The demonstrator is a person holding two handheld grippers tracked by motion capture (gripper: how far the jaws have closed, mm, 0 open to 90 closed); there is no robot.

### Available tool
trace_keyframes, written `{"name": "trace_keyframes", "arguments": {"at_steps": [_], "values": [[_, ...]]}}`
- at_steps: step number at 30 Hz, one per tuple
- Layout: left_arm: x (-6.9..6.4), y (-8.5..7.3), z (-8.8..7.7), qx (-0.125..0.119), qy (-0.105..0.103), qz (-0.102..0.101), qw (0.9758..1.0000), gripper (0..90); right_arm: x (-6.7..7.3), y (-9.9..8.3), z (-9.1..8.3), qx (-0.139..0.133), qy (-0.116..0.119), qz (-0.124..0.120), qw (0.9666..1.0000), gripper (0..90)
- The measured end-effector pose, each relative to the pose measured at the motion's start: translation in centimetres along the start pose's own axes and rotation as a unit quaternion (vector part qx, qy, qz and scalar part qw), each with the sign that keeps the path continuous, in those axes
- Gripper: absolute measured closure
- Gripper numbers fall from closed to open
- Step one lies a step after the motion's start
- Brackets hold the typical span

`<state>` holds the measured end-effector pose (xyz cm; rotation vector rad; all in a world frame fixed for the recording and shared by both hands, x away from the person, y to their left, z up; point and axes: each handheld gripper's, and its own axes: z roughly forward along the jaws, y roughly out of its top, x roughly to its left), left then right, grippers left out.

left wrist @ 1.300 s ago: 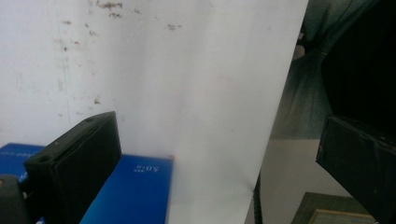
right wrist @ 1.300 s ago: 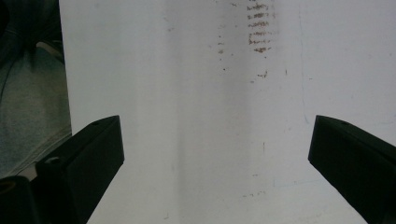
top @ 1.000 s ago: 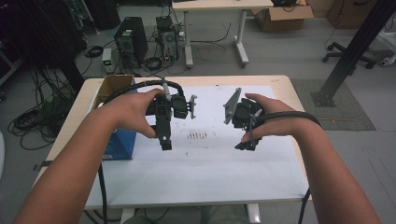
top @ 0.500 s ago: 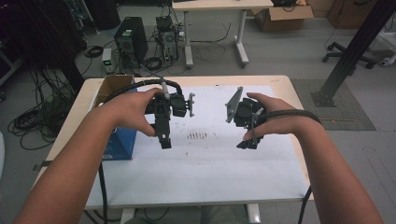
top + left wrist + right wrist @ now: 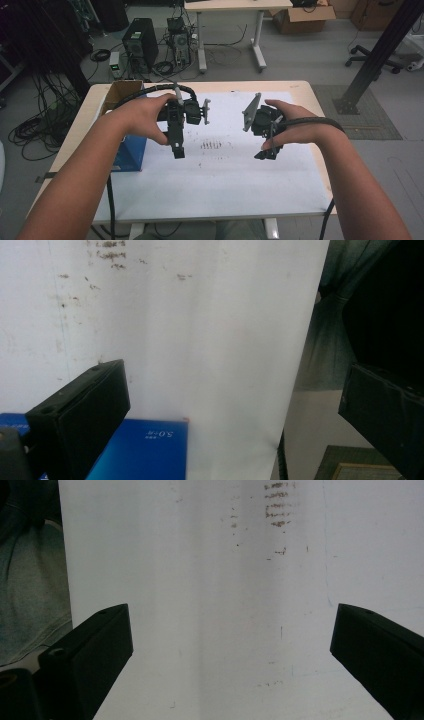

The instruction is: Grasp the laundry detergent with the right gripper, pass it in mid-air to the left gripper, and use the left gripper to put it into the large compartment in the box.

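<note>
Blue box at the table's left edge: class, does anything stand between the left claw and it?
Nothing visible does. The left claw hangs open above the white sheet, just right of the blue box, with only bare sheet between them.

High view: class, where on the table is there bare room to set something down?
The white sheet is bare in front of both claws, left and right. Its far strip is bare too. The left edge is crowded by the blue box and cardboard box.
</note>
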<state>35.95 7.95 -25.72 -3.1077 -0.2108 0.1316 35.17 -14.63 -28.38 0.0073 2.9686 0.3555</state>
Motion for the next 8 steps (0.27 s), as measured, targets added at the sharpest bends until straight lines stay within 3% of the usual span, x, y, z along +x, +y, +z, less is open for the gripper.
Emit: {"name": "trace_keyframes", "arguments": {"at_steps": [8], "values": [[0.19,0.02,-0.07,0.003,0.002,-0.002,1.0000,0.3,-0.13,-0.06,0.05,0.002,0.002,0.000,1.0000,3.6]]}}
